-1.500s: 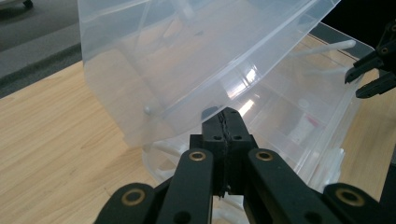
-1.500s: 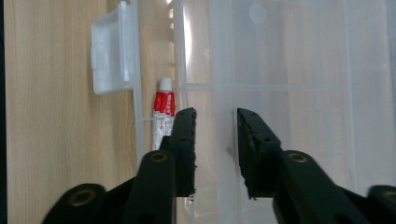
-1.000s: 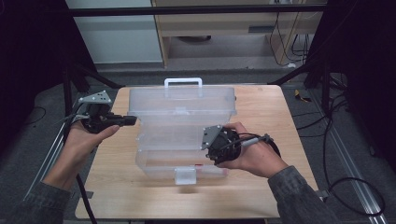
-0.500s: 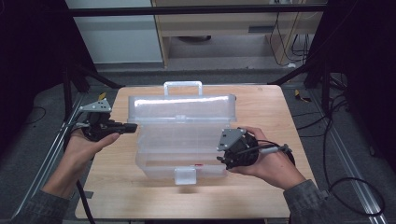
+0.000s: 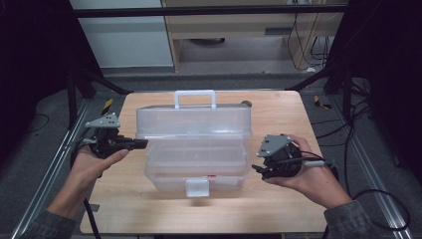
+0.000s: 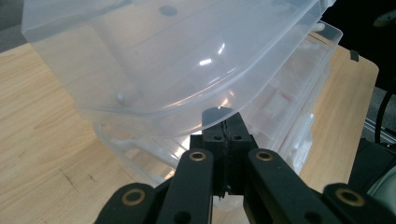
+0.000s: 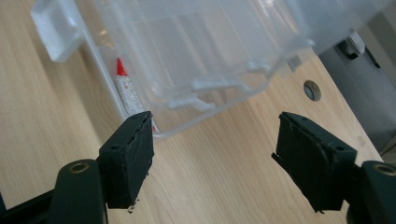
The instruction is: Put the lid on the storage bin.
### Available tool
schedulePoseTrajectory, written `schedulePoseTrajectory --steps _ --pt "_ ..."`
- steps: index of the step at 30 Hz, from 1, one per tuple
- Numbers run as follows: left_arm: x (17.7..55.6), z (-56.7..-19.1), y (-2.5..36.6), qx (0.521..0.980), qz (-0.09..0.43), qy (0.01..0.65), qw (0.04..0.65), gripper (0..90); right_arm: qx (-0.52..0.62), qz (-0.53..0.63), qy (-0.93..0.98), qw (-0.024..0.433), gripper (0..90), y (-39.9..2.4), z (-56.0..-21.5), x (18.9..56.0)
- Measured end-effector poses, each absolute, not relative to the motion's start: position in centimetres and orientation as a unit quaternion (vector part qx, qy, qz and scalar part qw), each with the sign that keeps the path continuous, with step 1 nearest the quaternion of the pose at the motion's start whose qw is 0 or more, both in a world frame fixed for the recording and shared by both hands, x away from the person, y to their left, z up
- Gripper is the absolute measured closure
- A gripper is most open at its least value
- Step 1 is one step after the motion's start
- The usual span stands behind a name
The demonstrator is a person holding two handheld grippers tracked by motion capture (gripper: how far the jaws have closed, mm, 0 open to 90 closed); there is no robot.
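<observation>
Box: we see a clear plastic storage box with a white carry handle (image 5: 196,149) in the middle of the light wooden table (image 5: 278,209).
Lid: the clear plastic lid (image 5: 194,122) is lifted up at the front and tips toward the back, so the box stands partly open. Its white handle (image 5: 195,97) sticks up at the far edge.
Clasp: a small white clasp (image 5: 197,187) hangs at the front of the box bottom.
Inside: in the right gripper view we spot a little white tube with a red tip (image 7: 127,88) lying in the box near the front wall.
Left gripper: our left gripper (image 5: 142,144) sits at the left end of the box. Its black jaws are pressed tight together, right at the edge of the lid. We cannot tell if a bit of the lid rim is pinched between them.
Right gripper: our right gripper (image 5: 256,171) is just beside the right end of the box, not touching it. Its jaws have just been opening, and they stand apart with nothing between them but bare table.
</observation>
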State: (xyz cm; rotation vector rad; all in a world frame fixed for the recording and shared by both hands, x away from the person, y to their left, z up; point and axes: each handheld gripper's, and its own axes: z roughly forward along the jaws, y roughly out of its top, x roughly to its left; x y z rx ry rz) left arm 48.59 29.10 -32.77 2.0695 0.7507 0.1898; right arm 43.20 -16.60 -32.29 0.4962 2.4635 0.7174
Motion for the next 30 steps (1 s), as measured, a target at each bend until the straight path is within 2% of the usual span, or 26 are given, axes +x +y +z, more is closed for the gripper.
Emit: schedulePoseTrajectory --steps 13,30 --pt "47.7 -34.3 29.1 0.840 0.074 0.301 0.445 89.9 0.254 0.259 0.893 0.268 26.2 -20.3 -33.2 44.9" --pt "47.3 -35.2 29.4 0.836 0.080 0.300 0.452 89.9 0.298 0.249 0.879 0.276 25.9 -21.9 -34.9 46.3"
